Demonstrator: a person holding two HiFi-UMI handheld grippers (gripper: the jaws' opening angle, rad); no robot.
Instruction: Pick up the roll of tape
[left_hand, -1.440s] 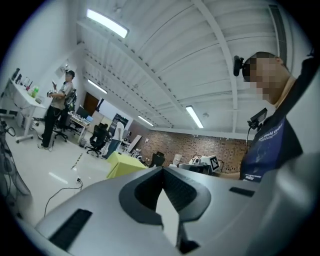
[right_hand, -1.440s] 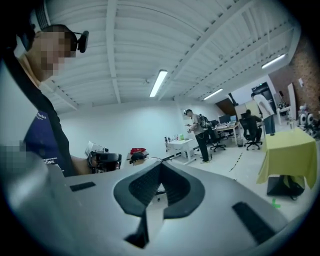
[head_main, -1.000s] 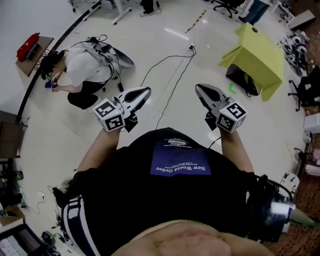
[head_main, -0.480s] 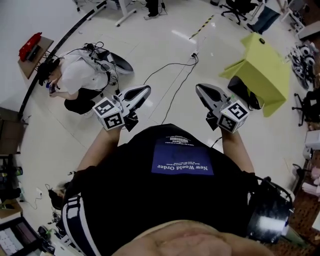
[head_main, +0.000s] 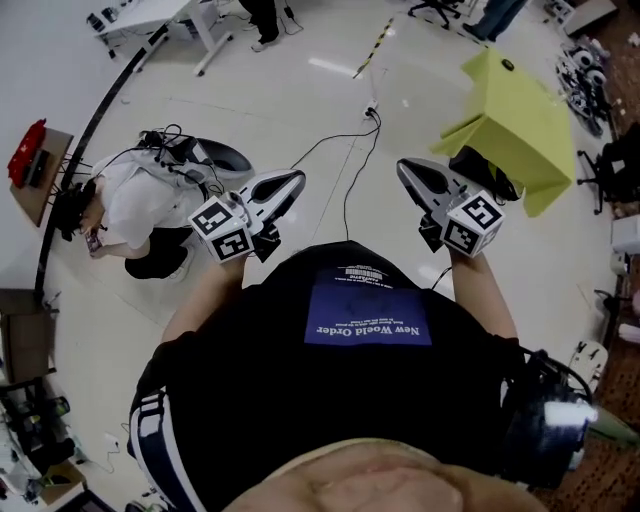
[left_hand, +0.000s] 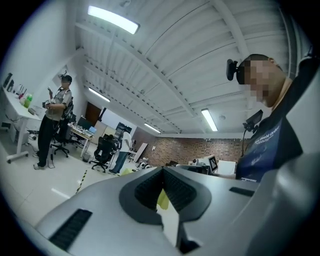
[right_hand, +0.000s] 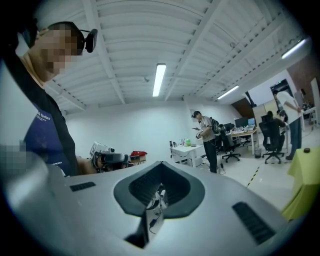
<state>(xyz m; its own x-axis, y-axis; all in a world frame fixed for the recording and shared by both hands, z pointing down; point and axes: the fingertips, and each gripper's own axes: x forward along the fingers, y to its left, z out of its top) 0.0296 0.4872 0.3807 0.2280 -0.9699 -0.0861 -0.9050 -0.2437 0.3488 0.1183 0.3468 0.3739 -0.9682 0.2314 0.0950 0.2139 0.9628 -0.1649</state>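
No roll of tape shows in any view. I hold both grippers level in front of my chest, above the pale floor. My left gripper (head_main: 298, 178) points forward with its jaws drawn together to a point and nothing between them. My right gripper (head_main: 402, 163) is the same: jaws together, nothing held. In the left gripper view the left gripper's (left_hand: 161, 170) ribbed pads meet at the tip, with an office room beyond. In the right gripper view the right gripper's (right_hand: 161, 164) pads also meet.
A person (head_main: 130, 215) crouches on the floor at the left among cables. A black cable (head_main: 350, 160) runs across the floor ahead. A table under a yellow-green cloth (head_main: 515, 110) stands at the right. A red box (head_main: 28, 155) sits on a shelf at the far left.
The floor has slid beneath me: the crouching person has shifted down and left in the head view. Both grippers keep their pose before my chest, jaws still together.
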